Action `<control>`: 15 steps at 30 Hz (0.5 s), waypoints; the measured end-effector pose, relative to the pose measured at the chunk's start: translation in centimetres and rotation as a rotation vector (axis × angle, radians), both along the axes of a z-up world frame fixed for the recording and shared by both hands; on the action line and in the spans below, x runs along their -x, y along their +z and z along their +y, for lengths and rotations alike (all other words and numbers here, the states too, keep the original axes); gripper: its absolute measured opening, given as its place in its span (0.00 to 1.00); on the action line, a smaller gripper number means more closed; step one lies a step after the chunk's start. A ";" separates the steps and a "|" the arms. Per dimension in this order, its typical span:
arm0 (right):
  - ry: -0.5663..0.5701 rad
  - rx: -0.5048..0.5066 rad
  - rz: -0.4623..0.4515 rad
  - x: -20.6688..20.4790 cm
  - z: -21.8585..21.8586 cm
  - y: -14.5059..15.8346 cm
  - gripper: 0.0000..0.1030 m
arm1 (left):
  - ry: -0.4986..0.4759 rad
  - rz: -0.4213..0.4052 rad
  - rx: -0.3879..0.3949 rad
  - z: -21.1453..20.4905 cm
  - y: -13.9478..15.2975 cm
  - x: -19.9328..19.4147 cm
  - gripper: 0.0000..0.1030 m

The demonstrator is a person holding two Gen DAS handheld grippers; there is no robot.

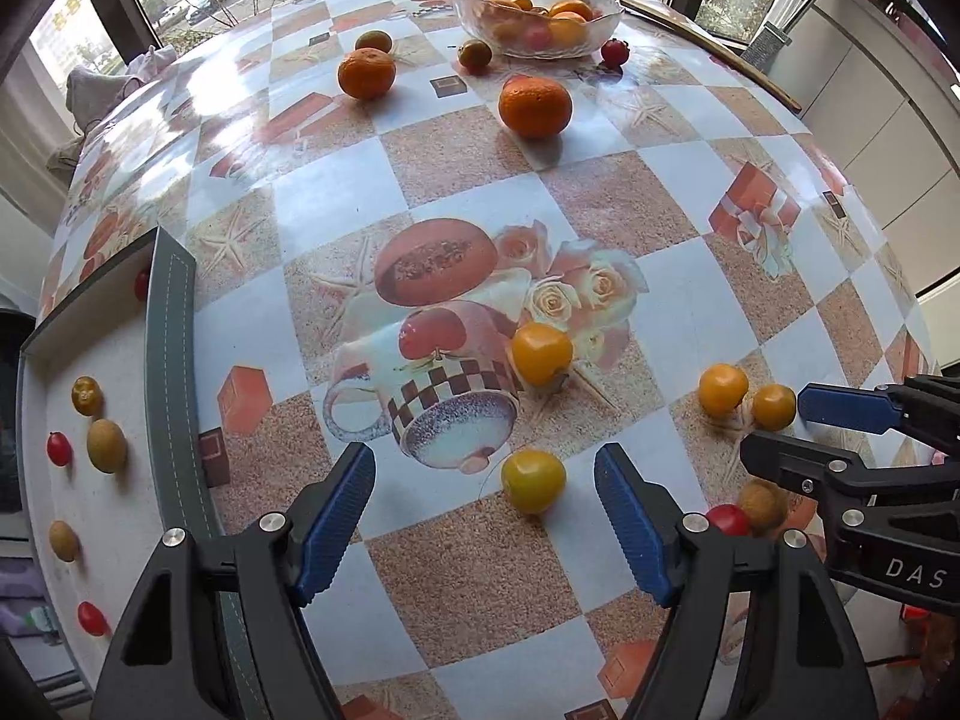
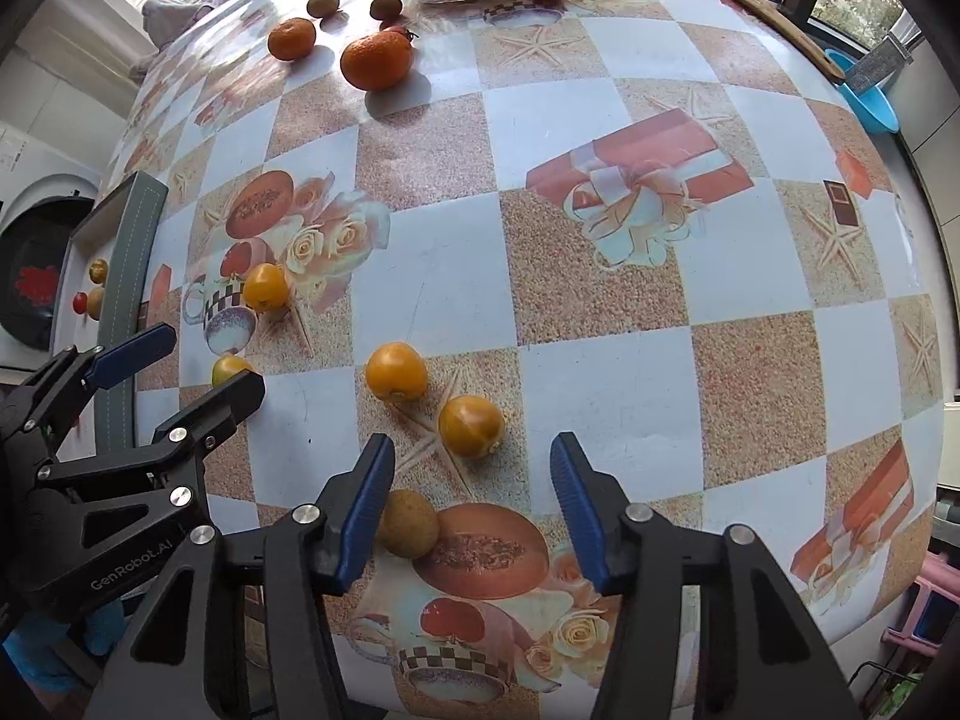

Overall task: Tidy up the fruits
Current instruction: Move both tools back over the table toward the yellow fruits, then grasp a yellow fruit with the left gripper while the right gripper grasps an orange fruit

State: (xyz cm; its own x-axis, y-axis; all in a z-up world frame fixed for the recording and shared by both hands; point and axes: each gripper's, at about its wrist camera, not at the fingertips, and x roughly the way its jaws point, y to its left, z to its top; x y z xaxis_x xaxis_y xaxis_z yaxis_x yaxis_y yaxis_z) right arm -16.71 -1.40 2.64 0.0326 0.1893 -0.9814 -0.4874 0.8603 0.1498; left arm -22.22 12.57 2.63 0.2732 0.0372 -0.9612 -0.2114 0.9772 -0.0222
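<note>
My left gripper (image 1: 486, 516) points down at the table, open, with a yellow tomato (image 1: 533, 480) lying between its blue pads, nearer the right one and touching neither. My right gripper (image 2: 474, 504) is open too. An orange-yellow tomato (image 2: 471, 426) sits just ahead of its fingertips, and a brown round fruit (image 2: 408, 525) lies against the inside of its left finger. Another yellow tomato (image 2: 396, 372) lies further ahead. A grey-rimmed tray (image 1: 171, 360) at the left holds several small red, yellow and brown fruits.
A glass bowl (image 1: 534, 18) of oranges and tomatoes stands at the far side. Two oranges (image 1: 366, 72) (image 1: 534, 107) and a few small tomatoes lie in front of it. One more yellow tomato (image 1: 542, 354) rests mid-table. The two grippers stand close side by side.
</note>
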 end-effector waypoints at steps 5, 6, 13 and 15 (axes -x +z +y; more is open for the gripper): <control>0.035 0.001 -0.012 -0.2 0.6 0.0 0.50 | -0.003 0.029 0.000 -0.5 -1.1 -0.7 0.59; 0.044 0.005 -0.015 -0.1 0.8 0.0 0.49 | -0.006 0.030 0.001 -0.6 -1.1 -0.7 0.57; 0.097 0.055 -0.049 0.4 1.7 -0.1 0.22 | -0.040 0.009 0.005 -1.9 -0.9 -1.0 0.22; 0.075 0.039 -0.035 0.1 1.2 0.0 0.22 | -0.027 0.003 0.031 -1.8 -0.9 -1.1 0.22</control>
State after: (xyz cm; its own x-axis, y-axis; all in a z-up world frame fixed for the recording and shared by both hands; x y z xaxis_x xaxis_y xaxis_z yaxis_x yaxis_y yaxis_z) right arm -16.86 -0.17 2.61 0.0539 0.1539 -0.9866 -0.5550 0.8260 0.0985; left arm -21.15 10.77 1.75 0.2706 -0.0003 -0.9627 -0.1852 0.9813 -0.0524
